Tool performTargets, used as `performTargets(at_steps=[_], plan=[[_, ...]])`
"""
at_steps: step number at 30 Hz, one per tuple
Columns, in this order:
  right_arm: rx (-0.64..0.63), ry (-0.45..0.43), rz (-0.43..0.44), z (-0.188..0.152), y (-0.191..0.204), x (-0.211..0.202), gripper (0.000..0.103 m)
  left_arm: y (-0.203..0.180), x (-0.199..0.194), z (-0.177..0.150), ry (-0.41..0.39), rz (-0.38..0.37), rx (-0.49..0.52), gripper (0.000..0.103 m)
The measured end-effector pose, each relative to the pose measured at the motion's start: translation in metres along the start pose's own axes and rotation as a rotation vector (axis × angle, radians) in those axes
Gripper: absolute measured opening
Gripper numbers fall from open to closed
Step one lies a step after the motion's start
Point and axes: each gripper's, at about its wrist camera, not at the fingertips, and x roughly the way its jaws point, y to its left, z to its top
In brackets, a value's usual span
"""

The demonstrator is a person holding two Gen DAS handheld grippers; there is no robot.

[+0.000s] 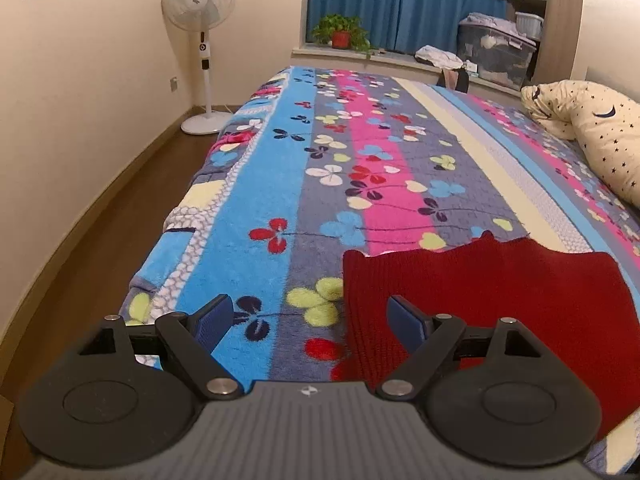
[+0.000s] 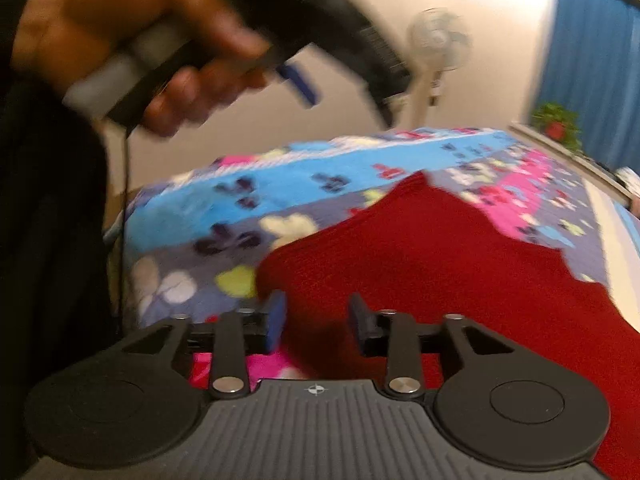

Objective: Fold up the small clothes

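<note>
While the red knit garment lies flat near the foot edge of the bed, the left gripper hovers over its left edge, jaws spread wide, gripping nothing. The right gripper hangs half-parted above the red cloth, pads apparently clear, though the view is blurred.

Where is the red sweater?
The red sweater lies flat on the flowery blanket, low right in the left wrist view, near the bed's front edge.
</note>
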Motion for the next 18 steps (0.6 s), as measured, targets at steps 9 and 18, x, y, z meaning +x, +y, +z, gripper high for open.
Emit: performTargets(at_steps=[9, 18], plan=[[-0.191, 0.059, -0.076, -0.01, 0.022, 0.044, 0.055, 0.01, 0.015, 0.002, 0.039, 0.021, -0.024, 0.088], [-0.071, -0.059, -0.082, 0.011, -0.002, 0.011, 0.015, 0.019, 0.027, 0.007, 0.099, -0.057, -0.132, 0.092]])
